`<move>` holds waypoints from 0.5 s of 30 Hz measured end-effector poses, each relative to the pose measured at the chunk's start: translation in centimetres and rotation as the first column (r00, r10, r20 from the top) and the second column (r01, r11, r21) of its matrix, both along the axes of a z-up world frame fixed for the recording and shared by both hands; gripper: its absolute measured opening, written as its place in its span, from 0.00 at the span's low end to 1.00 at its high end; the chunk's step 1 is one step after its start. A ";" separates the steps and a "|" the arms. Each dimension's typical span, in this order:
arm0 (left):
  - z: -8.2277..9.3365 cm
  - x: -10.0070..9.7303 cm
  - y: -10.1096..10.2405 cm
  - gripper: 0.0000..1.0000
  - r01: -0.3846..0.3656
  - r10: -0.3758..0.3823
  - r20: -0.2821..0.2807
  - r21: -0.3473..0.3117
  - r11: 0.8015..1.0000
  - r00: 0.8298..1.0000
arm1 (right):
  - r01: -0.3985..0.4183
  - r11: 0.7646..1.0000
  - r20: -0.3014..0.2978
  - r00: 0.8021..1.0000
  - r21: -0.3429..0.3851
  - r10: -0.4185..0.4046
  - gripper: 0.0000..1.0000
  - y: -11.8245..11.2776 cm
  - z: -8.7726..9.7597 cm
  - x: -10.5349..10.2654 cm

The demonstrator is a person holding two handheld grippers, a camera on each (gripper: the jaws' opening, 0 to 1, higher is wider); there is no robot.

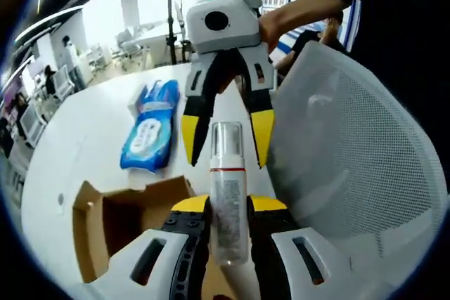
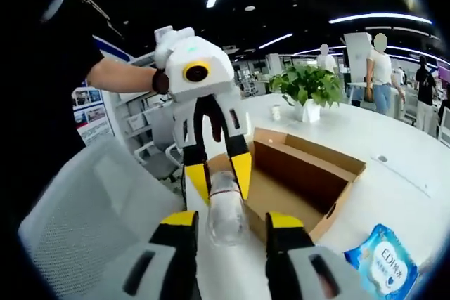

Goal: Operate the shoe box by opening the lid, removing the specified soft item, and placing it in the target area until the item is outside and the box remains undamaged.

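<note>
Two grippers, one bottle [image 1: 228,201]. Left gripper [image 1: 228,205] clamps the bottle body between its yellow tips, cap pointing away. Right gripper [image 1: 226,131] is spread, jaws straddling the cap without touching it. From the right gripper view: right gripper [image 2: 228,219] parted around the clear cap end [image 2: 226,209], left gripper [image 2: 219,173] gripping behind it. One cardboard box [image 2: 309,173], lid off, sits on the white table [image 2: 394,145]. One blue wipes pack [image 1: 150,131] lies beside the box. One mesh chair [image 1: 351,152] close by.

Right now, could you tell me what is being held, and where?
The left gripper clamps the clear pump bottle around its body; the right gripper is open around its cap end.
</note>
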State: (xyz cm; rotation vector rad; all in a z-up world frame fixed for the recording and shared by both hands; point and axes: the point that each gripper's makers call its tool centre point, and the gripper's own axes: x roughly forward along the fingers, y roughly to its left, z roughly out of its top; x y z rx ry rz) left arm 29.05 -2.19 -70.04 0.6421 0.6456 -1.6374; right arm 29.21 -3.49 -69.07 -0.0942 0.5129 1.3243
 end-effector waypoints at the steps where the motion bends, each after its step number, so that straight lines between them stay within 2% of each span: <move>1: 0.0 -0.1 0.0 0.19 0.002 -0.002 -0.007 -0.001 1.000 1.000 | -0.022 1.000 -0.002 1.000 0.002 0.022 0.32 0.1 0.1 -0.4; 6: 0.0 -1.1 0.0 0.19 0.032 -0.032 -0.037 0.006 0.999 0.999 | -0.059 0.998 -0.002 0.998 0.017 0.059 0.18 0.5 0.5 -1.2; 15: 0.0 -1.7 0.0 0.20 0.029 -0.028 -0.069 0.009 1.000 0.997 | -0.048 0.999 -0.016 0.999 0.014 0.048 0.17 0.7 0.3 -1.6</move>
